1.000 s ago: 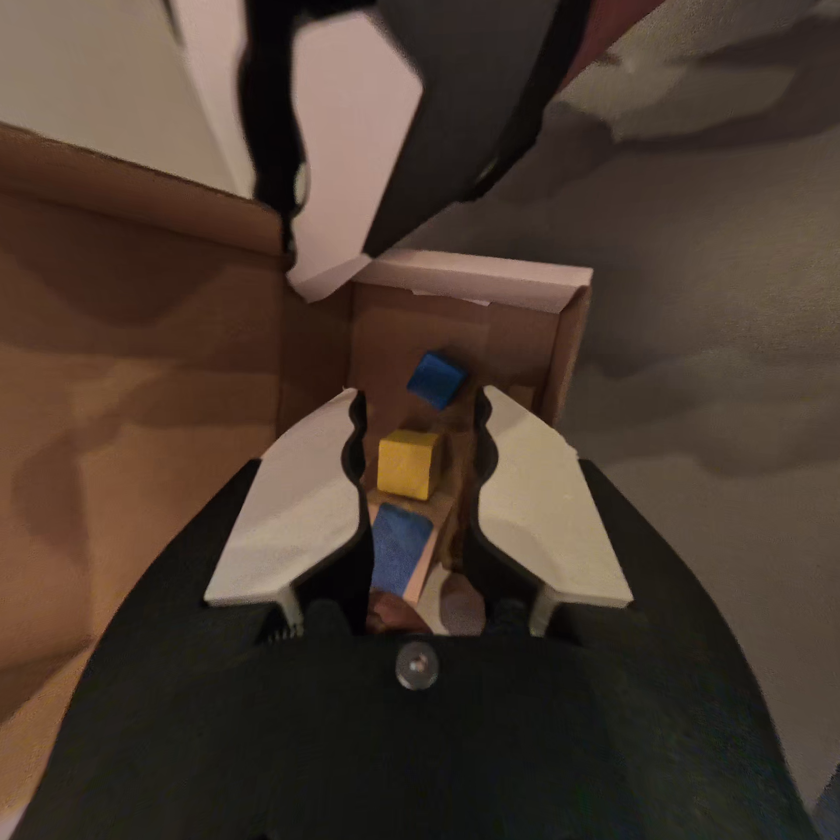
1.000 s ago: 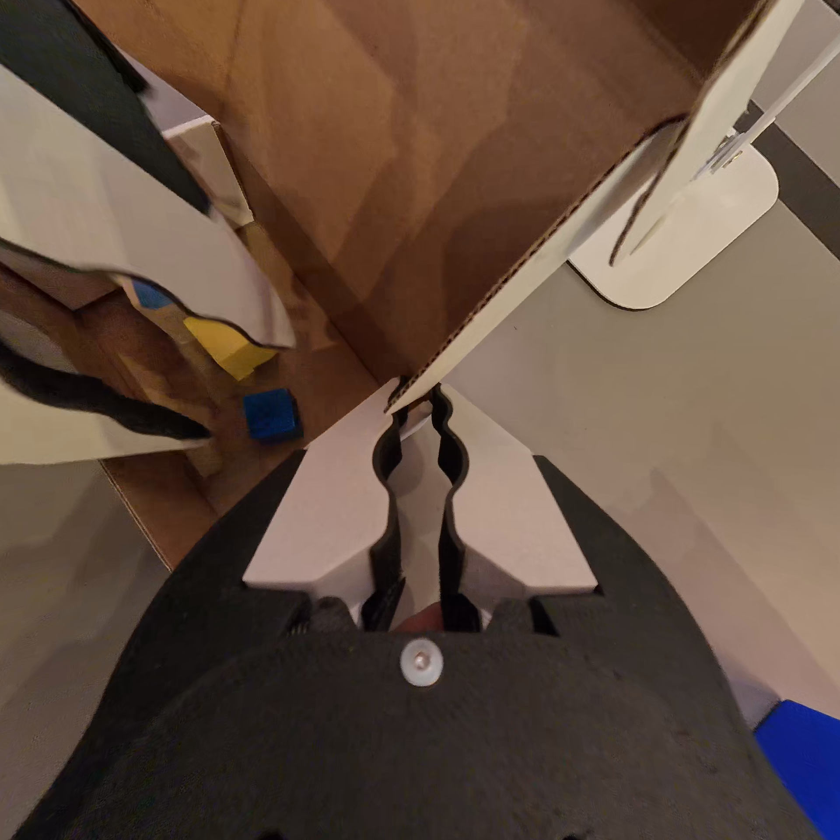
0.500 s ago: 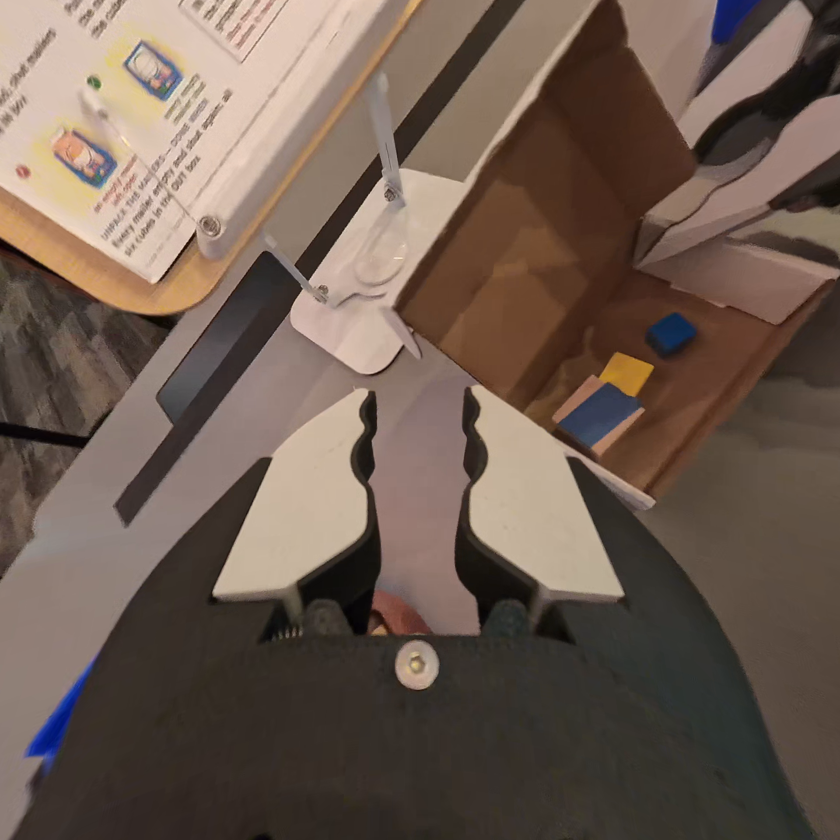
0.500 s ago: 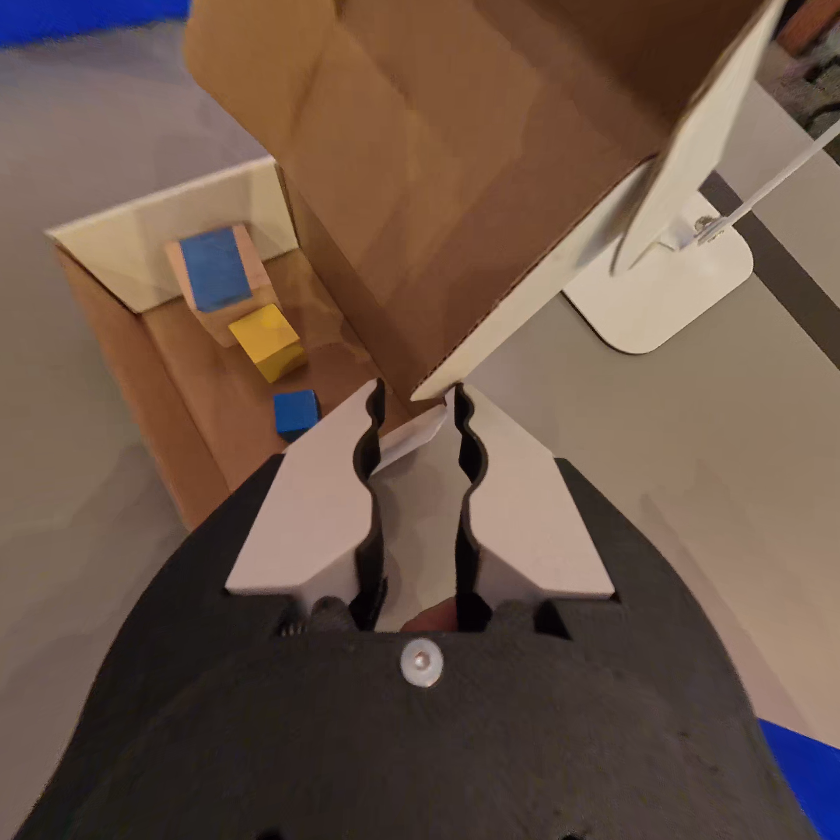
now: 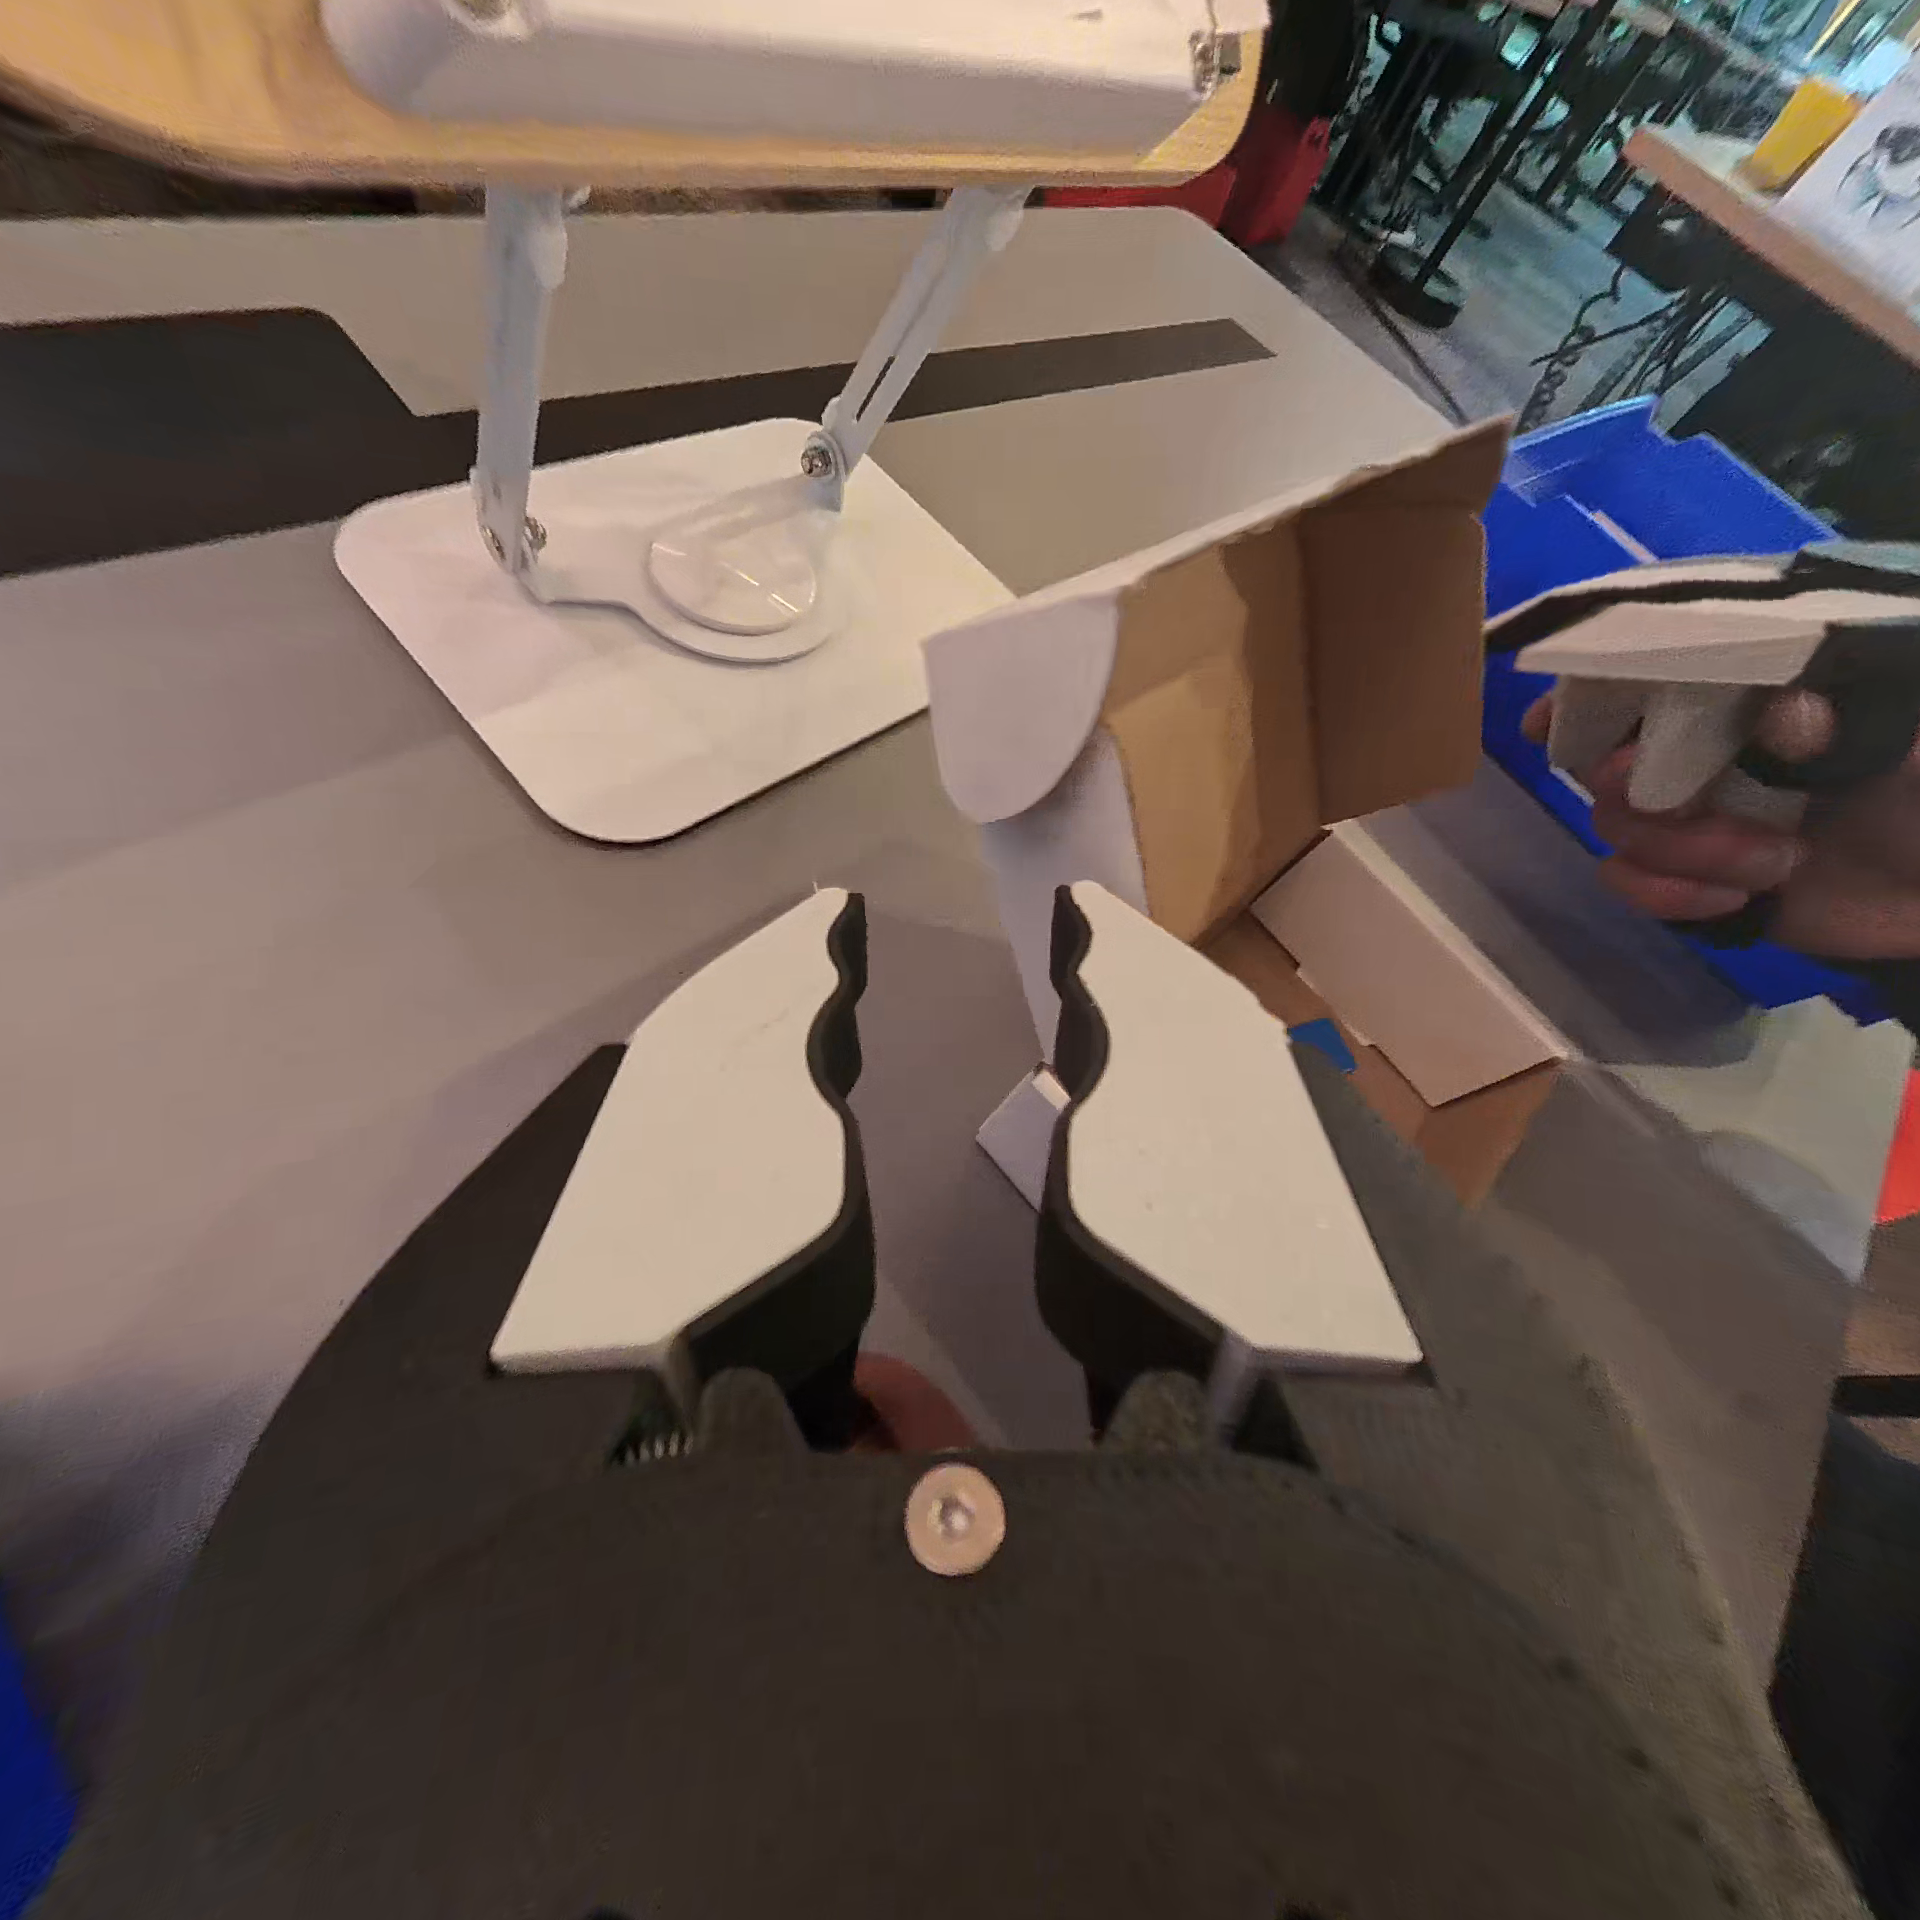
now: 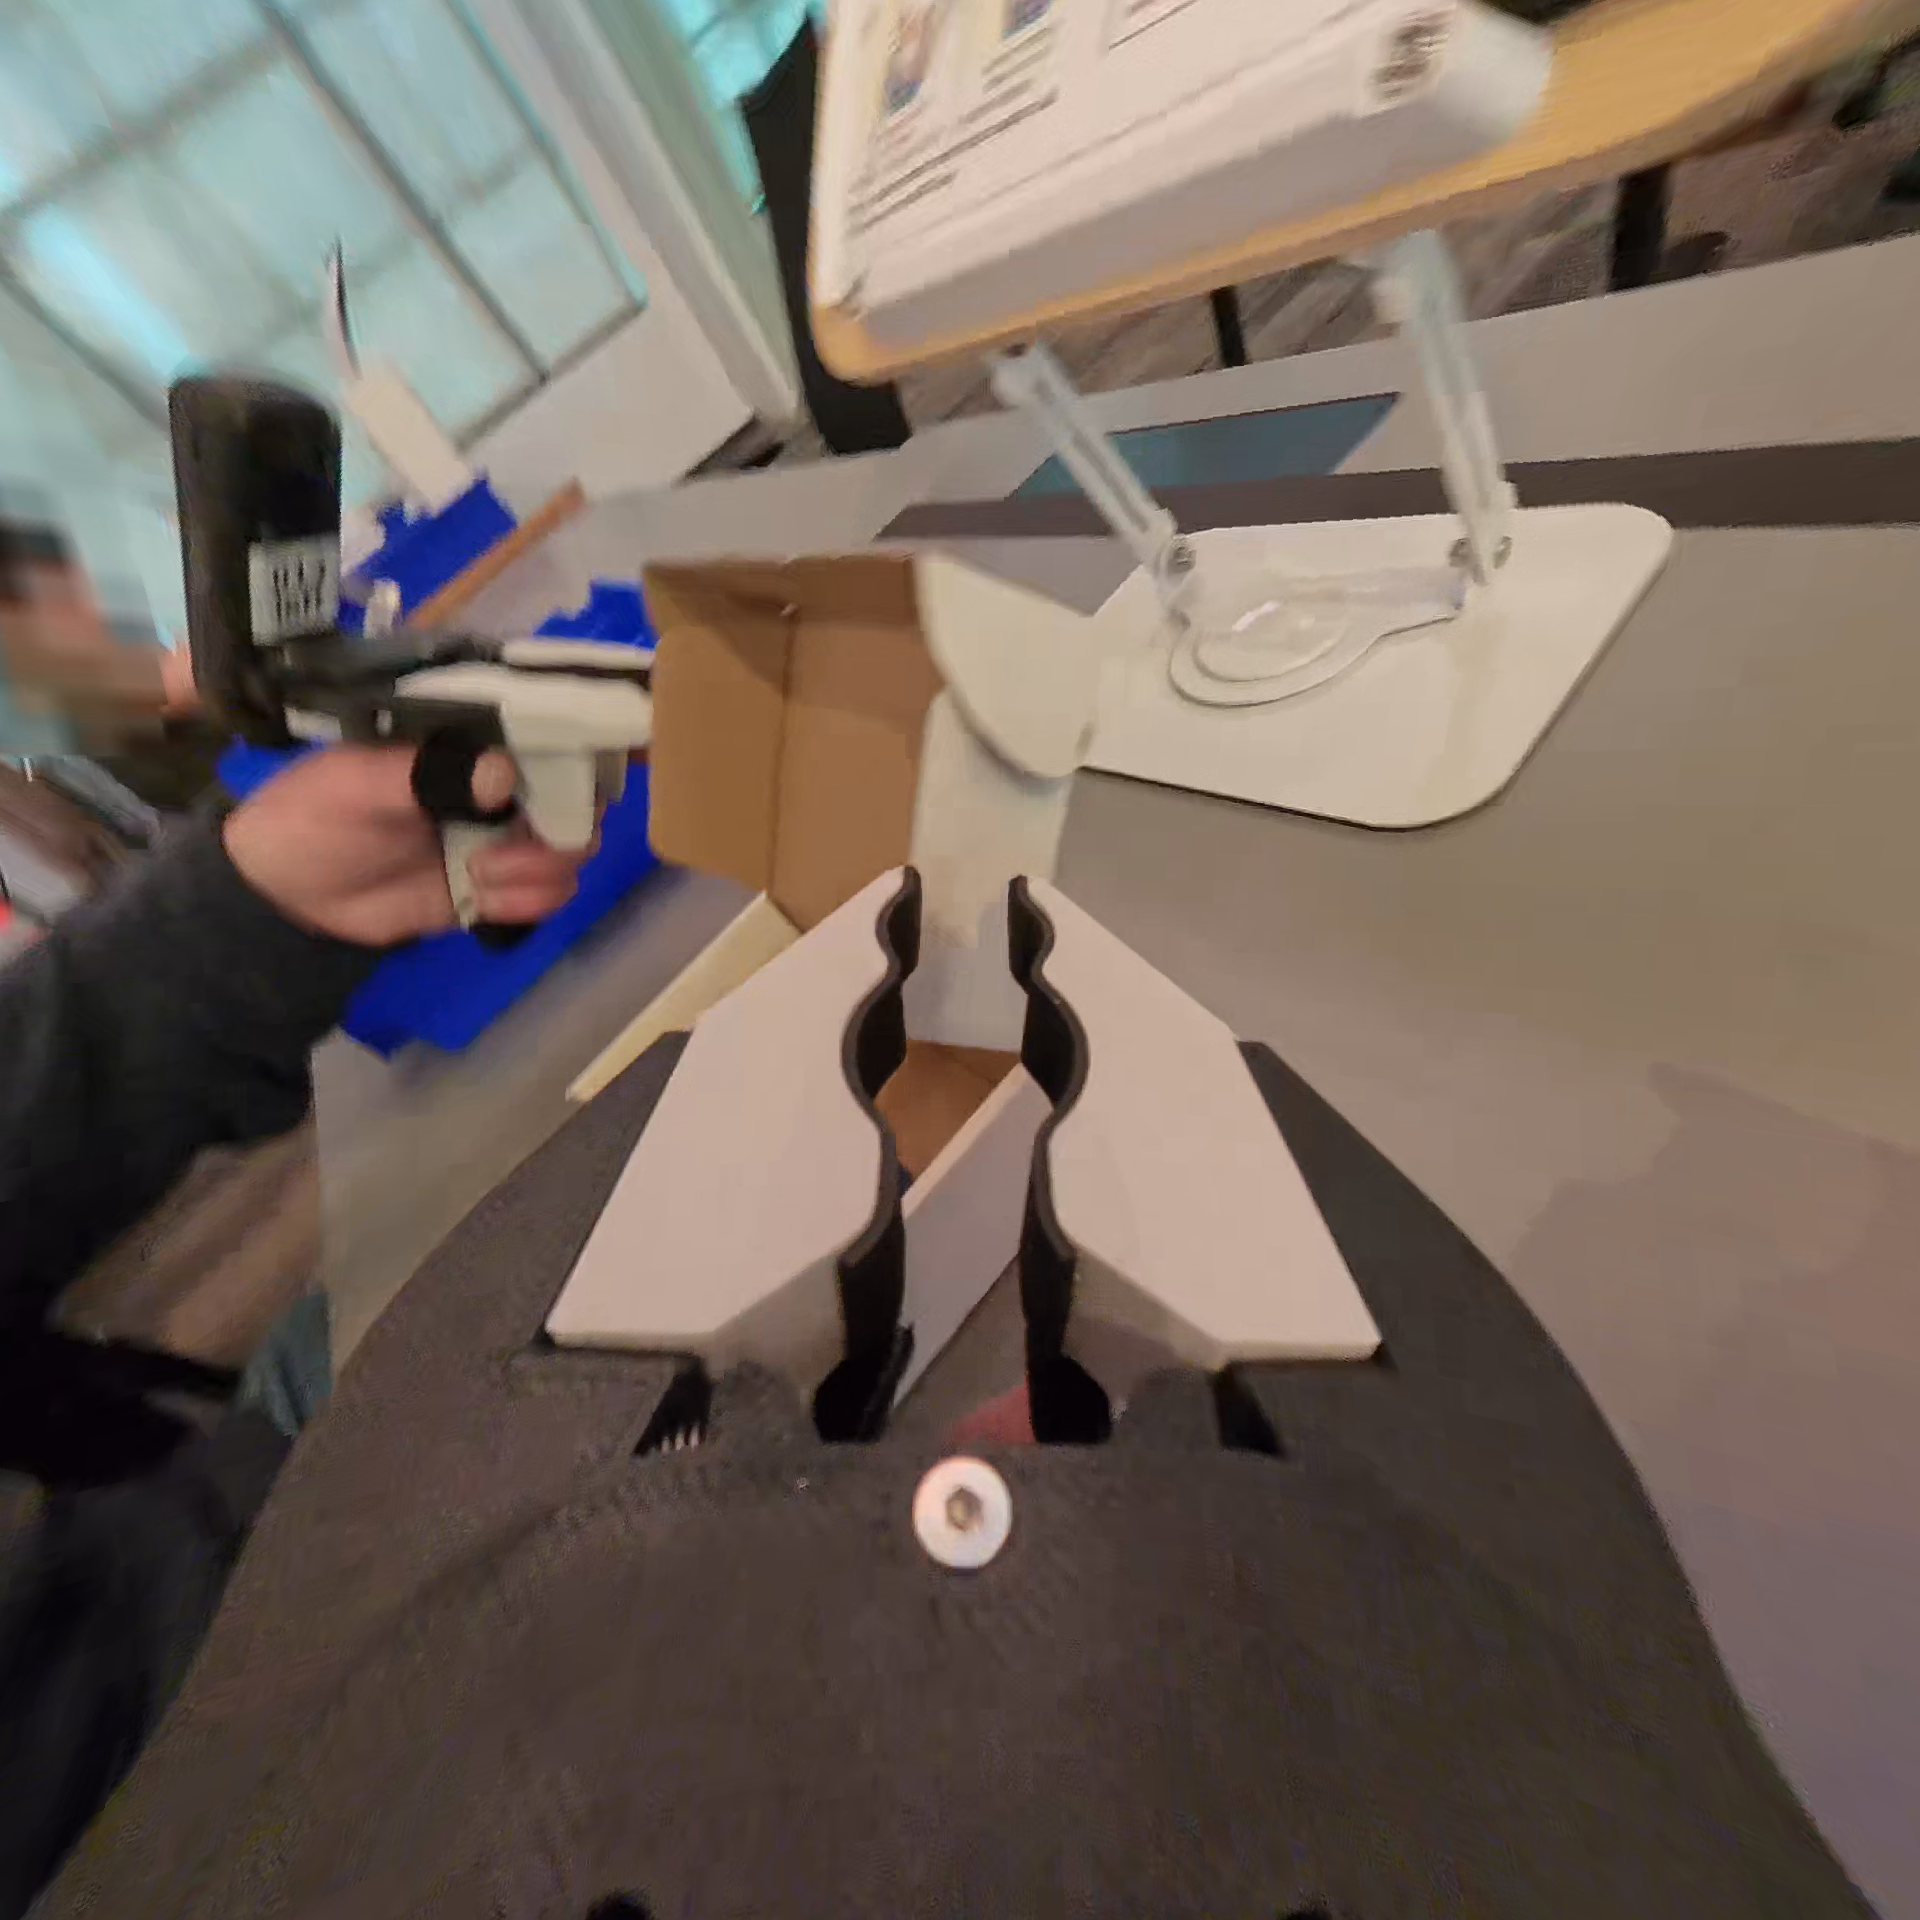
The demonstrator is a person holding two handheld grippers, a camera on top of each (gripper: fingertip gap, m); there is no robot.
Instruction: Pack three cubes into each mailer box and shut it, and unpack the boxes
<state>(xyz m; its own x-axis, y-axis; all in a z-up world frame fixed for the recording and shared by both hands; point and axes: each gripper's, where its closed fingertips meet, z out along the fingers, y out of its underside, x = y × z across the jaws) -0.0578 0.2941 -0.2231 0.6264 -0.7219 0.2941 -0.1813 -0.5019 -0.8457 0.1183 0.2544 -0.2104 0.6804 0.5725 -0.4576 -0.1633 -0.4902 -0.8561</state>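
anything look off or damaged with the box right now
Nothing looks damaged or spilled. The mailer box simply sits open, its lid standing up at a slight tilt, with the rounded side flap splayed outward and untucked.

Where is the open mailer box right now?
Left wrist view: mailer box open, lid raised, right of the white stand base, beyond the left gripper. Right wrist view: directly ahead of the right gripper, left of that base.

- Dim, warm indoor light; soft shadows fall on the grey tabletop (image 5: 260, 935).
- Right wrist view is motion-blurred, worst at the far left windows (image 6: 260, 156).
- Wide-angle distortion bends both views' edges.
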